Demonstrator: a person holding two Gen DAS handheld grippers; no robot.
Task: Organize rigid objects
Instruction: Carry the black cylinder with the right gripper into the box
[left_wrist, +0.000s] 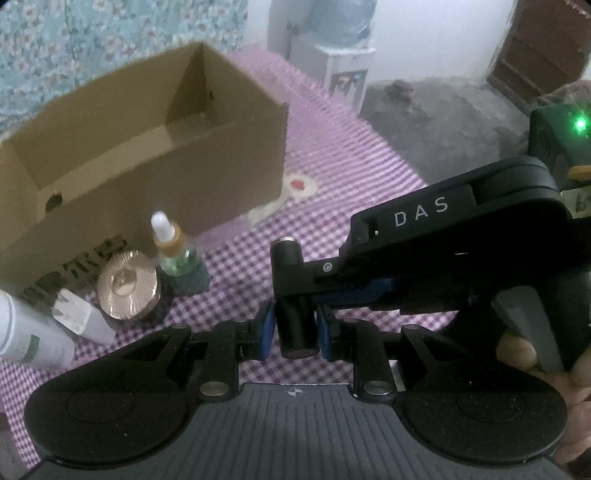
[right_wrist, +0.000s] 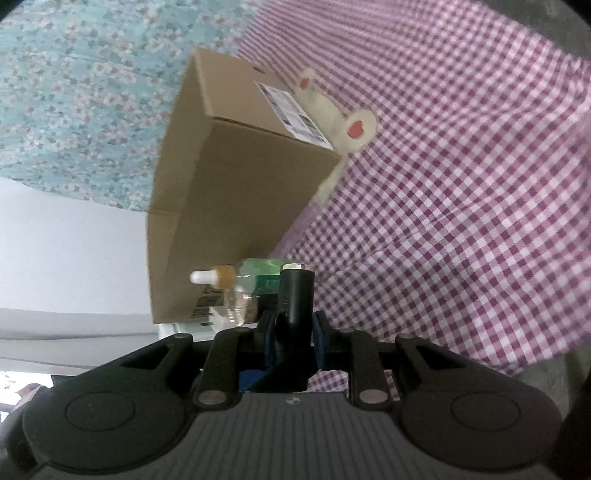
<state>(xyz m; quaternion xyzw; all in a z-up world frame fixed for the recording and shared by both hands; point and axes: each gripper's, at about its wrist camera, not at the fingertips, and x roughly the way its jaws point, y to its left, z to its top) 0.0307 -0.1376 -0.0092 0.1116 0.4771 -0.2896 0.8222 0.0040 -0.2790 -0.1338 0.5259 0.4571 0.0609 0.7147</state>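
Pinching one matte black cylinder (left_wrist: 295, 325) with a silver end, at lower centre: left tongs (left_wrist: 293, 332) and right tongs (right_wrist: 293, 332), both clamping it.

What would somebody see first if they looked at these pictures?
First, the black cylinder pinched by both the left gripper and the right gripper at once. Behind it stands a big open cardboard box on the purple checked cloth, with a dropper bottle and gold lid in front.
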